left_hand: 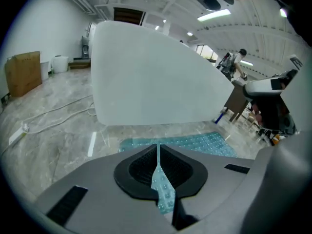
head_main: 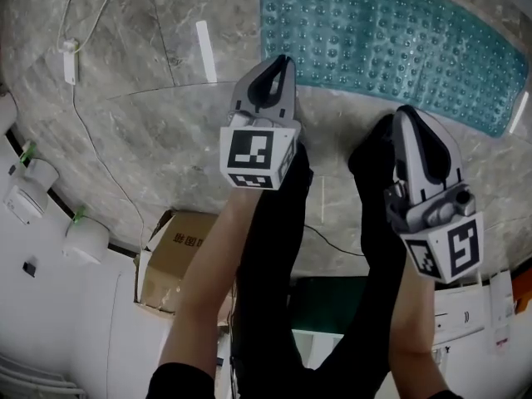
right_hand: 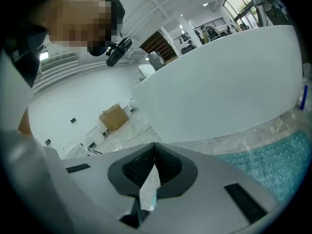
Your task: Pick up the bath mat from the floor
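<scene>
A teal bath mat (head_main: 391,48) with raised bumps lies flat on the grey marble floor at the top of the head view. My left gripper (head_main: 281,63) points at the mat's near left corner, jaws shut with nothing between them. My right gripper (head_main: 409,116) hovers just short of the mat's near edge, jaws also shut and empty. In the left gripper view the mat (left_hand: 195,143) shows on the floor beyond the closed left gripper (left_hand: 158,147). In the right gripper view the mat (right_hand: 275,165) lies at the lower right, beside the closed right gripper (right_hand: 155,147).
A big white curved tub wall (left_hand: 156,77) rises behind the mat. A cardboard box (head_main: 179,256) stands by the white wall at lower left. A white cable with a plug block (head_main: 69,61) runs over the floor at upper left. White tubs (head_main: 25,189) line the left wall.
</scene>
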`<state>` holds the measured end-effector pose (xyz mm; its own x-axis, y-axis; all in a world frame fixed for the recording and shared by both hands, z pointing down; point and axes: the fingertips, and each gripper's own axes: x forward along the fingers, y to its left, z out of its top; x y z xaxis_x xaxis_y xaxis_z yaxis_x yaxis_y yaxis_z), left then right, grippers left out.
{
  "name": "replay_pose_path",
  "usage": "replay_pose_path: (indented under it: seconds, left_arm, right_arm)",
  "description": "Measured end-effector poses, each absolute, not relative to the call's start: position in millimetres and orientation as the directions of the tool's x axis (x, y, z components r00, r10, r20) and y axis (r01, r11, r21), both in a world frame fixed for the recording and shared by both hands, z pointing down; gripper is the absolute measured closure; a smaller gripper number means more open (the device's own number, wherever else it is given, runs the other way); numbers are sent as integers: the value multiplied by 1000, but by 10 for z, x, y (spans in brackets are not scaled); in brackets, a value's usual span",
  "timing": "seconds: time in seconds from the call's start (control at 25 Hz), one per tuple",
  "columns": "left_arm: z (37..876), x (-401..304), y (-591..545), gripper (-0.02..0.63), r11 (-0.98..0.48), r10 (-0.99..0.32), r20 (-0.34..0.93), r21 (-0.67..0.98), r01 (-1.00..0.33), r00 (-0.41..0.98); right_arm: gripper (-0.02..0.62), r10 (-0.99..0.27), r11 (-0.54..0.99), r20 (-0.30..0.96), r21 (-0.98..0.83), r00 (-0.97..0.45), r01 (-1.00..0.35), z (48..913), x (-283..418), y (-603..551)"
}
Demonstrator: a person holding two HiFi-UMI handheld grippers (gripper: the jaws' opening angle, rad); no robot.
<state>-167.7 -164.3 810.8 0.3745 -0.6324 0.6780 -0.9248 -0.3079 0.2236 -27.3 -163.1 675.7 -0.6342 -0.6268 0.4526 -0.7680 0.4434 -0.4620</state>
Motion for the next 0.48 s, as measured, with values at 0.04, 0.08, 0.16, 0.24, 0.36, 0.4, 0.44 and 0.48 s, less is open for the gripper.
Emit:
replay_pose_path:
  seconds: [0.04,0.08,0.16,0.24,0.36,0.4,0.44,0.48]
  left_arm:
    - [8239,-1664,-1632,594,-297,-627,685,230,-927,371]
    - [8365,-1654,-1620,594,-295,-619,694,229,-928,368]
    - [8610,-1650,-1611,592,-307,-606,707,216,-927,365]
    - [8848,-1655,-1620,568,-301,-595,715,226,-927,367]
    - [9175,-1696,-1668,514,-270,-583,725,254,-929,368]
    - [9281,-1727,-1693,509,-267,-578,732,246,-932,360]
    - [9387,-1763,-1710,505,-265,-572,743,234,-935,348]
    - [9491,-1800,-1720,501,-259,-563,755,225,-939,336]
  right_arm:
    - [583,-622,443,459,-462,-635,-768,6829,-283,-1600]
    - [583,-617,443,464,-463,-636,-768,6896,-298,-1571]
    - [583,-610,440,471,-467,-637,-767,7031,-331,-1531]
    - [583,-604,433,481,-472,-636,-768,7165,-345,-1498]
    - [583,-595,421,494,-481,-634,-769,7327,-342,-1468]
    - [583,-593,418,496,-484,-634,-769,7372,-343,-1470]
    - [583,-592,414,497,-487,-634,-769,7412,-343,-1479]
    - [583,-595,409,497,-490,-632,-770,7446,-342,-1497]
